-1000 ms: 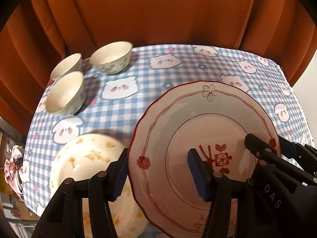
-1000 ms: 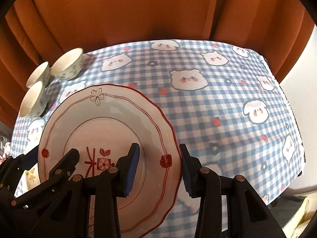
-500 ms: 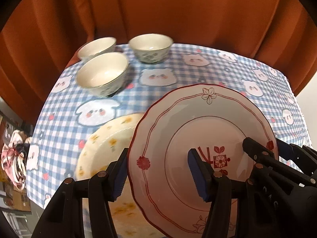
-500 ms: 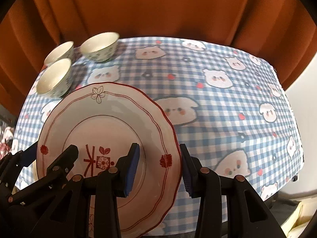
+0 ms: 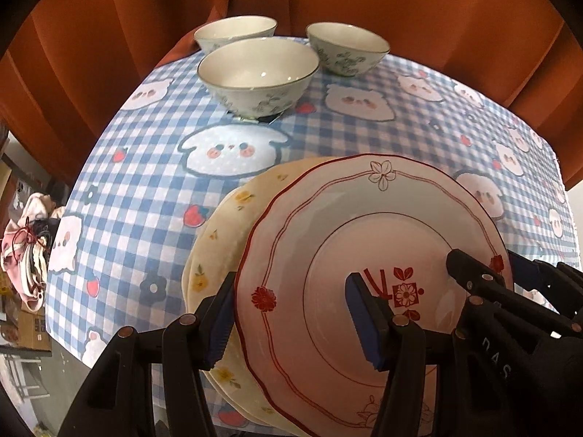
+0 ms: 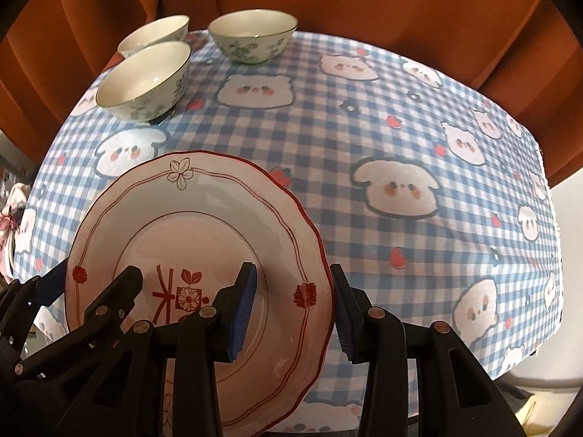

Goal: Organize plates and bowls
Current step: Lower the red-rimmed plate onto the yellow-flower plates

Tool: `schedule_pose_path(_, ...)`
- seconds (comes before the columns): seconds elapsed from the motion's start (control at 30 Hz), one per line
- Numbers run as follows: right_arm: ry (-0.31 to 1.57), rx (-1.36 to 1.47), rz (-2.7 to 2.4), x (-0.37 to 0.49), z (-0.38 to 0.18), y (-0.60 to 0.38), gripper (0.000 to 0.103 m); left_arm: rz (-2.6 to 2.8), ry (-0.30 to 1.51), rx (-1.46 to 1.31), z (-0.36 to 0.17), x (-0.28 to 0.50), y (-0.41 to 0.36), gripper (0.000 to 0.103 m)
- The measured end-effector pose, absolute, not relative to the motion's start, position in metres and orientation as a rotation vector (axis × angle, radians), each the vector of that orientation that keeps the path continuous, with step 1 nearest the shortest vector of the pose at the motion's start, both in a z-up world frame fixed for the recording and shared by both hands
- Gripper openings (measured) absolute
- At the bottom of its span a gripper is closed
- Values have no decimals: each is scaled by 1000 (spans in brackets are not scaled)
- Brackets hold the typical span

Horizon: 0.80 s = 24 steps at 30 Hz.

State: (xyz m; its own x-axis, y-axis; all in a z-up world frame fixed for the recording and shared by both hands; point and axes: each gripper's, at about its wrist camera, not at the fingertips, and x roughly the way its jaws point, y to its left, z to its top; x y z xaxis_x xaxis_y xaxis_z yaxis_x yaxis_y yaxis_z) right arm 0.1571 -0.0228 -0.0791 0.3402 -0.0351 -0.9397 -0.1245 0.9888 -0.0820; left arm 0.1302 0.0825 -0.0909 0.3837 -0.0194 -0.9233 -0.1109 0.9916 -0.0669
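A white plate with a red scalloped rim and red flower marks (image 5: 364,218) (image 6: 204,218) hangs tilted above the table, held from both sides. My left gripper (image 5: 291,320) is shut on its left rim, one pad under the edge and one on the face. My right gripper (image 6: 293,313) is shut on the opposite rim. Under the held plate lies a cream plate with yellow flowers (image 5: 218,225), partly covered by it. Three pale bowls with green leaf print stand at the far left: the nearest (image 5: 255,73) (image 6: 145,80), and two behind (image 5: 233,32) (image 5: 346,51).
The table wears a blue checked cloth with cartoon animals (image 6: 400,127), bare to the right of the plates. An orange curtain (image 6: 364,7) hangs close behind. Left of the table edge lie a heap of pink cloth (image 5: 25,240) and boxes.
Both grippers have carried the red-rimmed plate toward the left of the table and a little lower. It now overlaps the yellow-flowered plate, and the bowls look nearer.
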Motion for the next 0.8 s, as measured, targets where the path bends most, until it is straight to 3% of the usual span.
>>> schedule_pose_path(0.57, 1270, -92, 97, 165, -91, -27, 44, 65, 1205, -138, -103, 134, 88, 58)
schedule_pose_path(0.67, 1234, -81, 97, 161, -83, -33, 32, 69, 1206, -131, -103, 132, 86, 59)
schedule_pose_path(0.8, 1226, -92, 108, 160, -83, -33, 31, 77, 1206, -134, -102, 132, 86, 59)
